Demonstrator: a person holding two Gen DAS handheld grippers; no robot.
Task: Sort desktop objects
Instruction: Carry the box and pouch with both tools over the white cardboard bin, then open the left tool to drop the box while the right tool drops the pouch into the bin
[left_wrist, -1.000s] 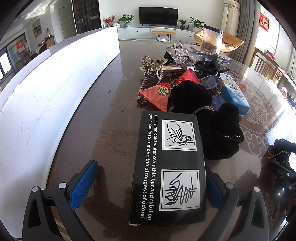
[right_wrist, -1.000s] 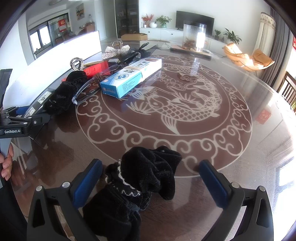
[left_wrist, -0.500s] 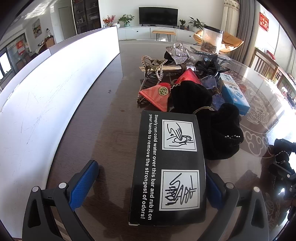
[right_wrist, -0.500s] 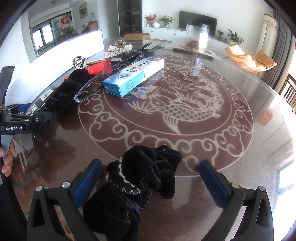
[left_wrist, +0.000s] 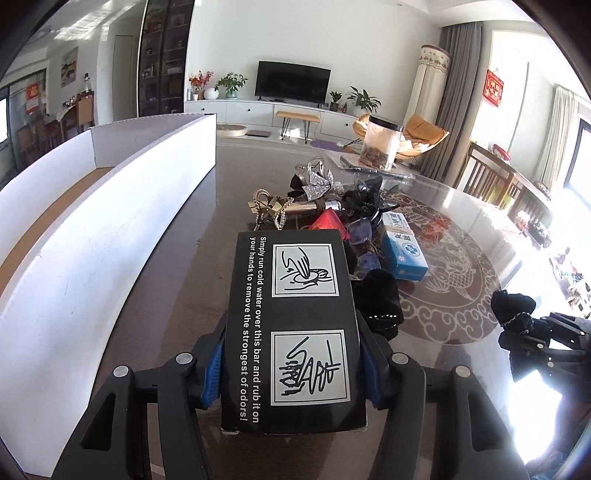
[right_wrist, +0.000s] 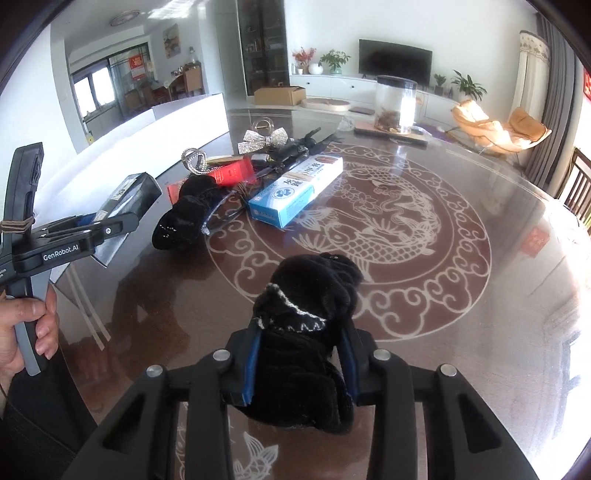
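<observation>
Black printed box (left_wrist: 295, 332) is pinched between the just-closed left gripper (left_wrist: 291, 365) jaws, hiding clutter behind it; white tray (left_wrist: 110, 229) alongside. Right gripper (right_wrist: 301, 363), also just closed, squeezes a black velvet pouch (right_wrist: 306, 332) above the glass table (right_wrist: 461, 314), its underside hidden.

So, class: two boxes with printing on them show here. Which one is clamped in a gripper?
The black box with white instruction text, gripped by the left gripper. The blue-and-white box lies free on the table.
</observation>
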